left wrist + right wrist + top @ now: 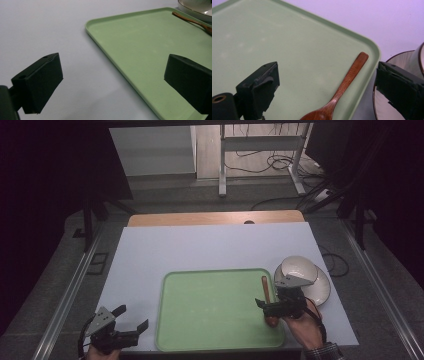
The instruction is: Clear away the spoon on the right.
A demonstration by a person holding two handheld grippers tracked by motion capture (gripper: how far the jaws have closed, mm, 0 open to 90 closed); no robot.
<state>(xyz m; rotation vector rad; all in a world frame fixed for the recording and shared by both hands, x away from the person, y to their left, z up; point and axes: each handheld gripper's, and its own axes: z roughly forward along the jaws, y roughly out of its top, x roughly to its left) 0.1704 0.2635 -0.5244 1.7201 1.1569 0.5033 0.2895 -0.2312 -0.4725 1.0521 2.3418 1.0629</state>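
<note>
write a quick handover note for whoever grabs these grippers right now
Left gripper: open, holding nothing, over the bare table left of the green tray's near left corner.
Right gripper: open, holding nothing, low over the tray's right side, its fingers either side of the wooden spoon.
Spoon lies in the tray along the right rim, handle pointing away from the person, bowl end nearest the right hand.
White bowl sits on the white plate on the table, just right of the tray.
Done: spoon is in the tray.
Left: likely bowl and plate, which are outside the tray.
</note>
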